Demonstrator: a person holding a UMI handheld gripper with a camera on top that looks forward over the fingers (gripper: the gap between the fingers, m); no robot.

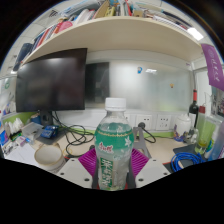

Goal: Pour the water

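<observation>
A clear plastic water bottle [113, 148] with a white cap and a green label stands upright between my gripper's [113, 165] two fingers. The magenta pads [90, 160] press against both of its sides, so the gripper is shut on the bottle and holds it up in front of the desk. The bottle's base is hidden below the fingers. No cup or other vessel for the water shows in the gripper view.
A dark monitor [52, 82] stands on the cluttered desk beyond the bottle to the left. A shelf of books [90, 20] runs overhead. A round pale object [48, 155] lies on the desk at left, a blue cable coil [185, 158] at right.
</observation>
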